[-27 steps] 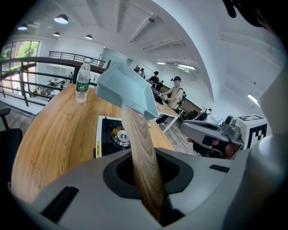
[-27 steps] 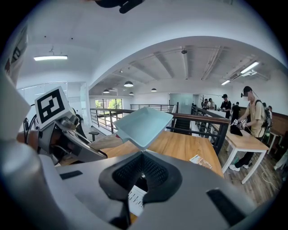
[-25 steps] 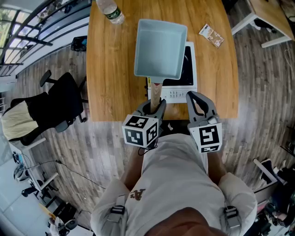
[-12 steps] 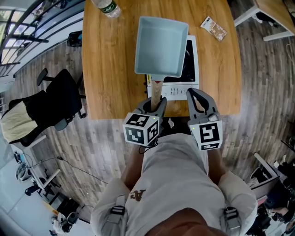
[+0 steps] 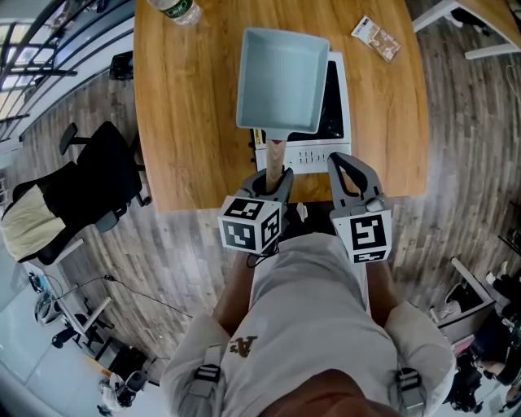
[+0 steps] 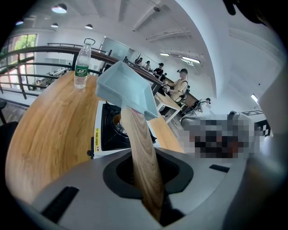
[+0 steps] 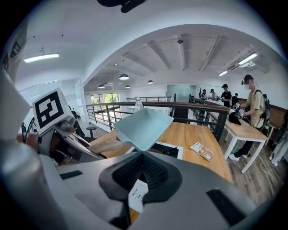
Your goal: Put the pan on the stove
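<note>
- Left gripper (image 6: 148, 179): the jaws are narrow and clamped on the wooden handle (image 6: 141, 152) of the pan (image 5: 281, 81). The handle runs straight out between them, and the grip looks firm.
- Right gripper (image 7: 143, 168): the jaws appear to meet at the tips with nothing held. Only a small white label sits in the gap behind them. The wide-angle view distorts this, so the closure is a probable reading. In the head view this gripper hangs just beside the left one, near the table's front edge.
- Pan: light blue, square and empty. It is carried in the air above the stove (image 5: 335, 114), with the far side tipped upward. The left gripper view shows the dark burner beneath it, with clear space between the two. It is not yet seated.
- Change noted: over the last second both grippers have come lower, and the pan has sunk with the left one. It stays lined up over the stove and the hold on the handle is unaltered.
- Assessment: the task is in its lowering stage. What remains is to level the pan, set it on the burner and let go of the handle.
- Surroundings: the stove stands on a wooden table (image 5: 187, 106). A water bottle (image 5: 175, 10) and a small packet (image 5: 376, 38) lie well apart from it.
</note>
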`<state>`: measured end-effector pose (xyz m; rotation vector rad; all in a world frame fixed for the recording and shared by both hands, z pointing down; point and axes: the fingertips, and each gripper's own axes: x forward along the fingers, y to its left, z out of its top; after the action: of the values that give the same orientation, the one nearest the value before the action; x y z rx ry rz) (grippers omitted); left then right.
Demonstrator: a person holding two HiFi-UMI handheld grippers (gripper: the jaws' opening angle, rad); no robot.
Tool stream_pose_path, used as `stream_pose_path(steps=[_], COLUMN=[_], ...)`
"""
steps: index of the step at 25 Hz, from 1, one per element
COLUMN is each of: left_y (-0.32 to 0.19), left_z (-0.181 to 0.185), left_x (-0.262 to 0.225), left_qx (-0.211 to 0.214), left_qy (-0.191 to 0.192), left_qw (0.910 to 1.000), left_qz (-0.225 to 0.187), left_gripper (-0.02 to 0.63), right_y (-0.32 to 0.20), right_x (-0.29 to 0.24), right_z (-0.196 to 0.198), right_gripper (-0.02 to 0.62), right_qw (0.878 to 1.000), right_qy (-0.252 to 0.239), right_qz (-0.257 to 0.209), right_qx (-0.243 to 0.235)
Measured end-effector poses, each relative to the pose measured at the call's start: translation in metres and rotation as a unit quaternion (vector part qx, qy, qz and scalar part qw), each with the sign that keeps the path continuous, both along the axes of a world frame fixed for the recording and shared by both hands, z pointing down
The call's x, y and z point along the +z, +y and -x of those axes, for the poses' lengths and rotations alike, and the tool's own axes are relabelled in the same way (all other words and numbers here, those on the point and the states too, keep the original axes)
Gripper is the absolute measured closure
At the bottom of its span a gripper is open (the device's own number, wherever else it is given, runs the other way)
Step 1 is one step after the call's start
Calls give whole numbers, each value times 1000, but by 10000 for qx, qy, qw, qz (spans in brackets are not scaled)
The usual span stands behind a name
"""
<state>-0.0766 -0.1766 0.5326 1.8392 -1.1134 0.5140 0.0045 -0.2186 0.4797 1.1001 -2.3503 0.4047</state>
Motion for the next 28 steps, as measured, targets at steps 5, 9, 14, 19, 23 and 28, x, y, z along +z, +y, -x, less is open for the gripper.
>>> stream_pose_path(steps=[5,9,14,19,23,28], left_y=[-2,-3,-3,-5,-3,-2], left_z=[-4,-7,-10,-11,-13,-16], left_x=[10,19,27,37,46,57], left_qx=[60,101,158,202,218,252], left_qy=[27,46,71,64,62,59], left_qw=[9999,9998,9995,9993,9990,9984], left_qz=[83,157,246,295,396,493], left_gripper=[532,532,532,532,532,532], right_y=[-1,-1,0,-1,-1,-2], right_x=[8,13,20,27,31,35], right_z=[-2,-4,-6,-8,-8,-8], right_gripper=[575,575,575,575,575,575], right_qw=[10000,9998,9995,9991,9988,9986], right_qy=[26,51,81,78,98,100], right_qz=[74,132,223,307,369,416], right_qx=[53,110,193,292,308,324])
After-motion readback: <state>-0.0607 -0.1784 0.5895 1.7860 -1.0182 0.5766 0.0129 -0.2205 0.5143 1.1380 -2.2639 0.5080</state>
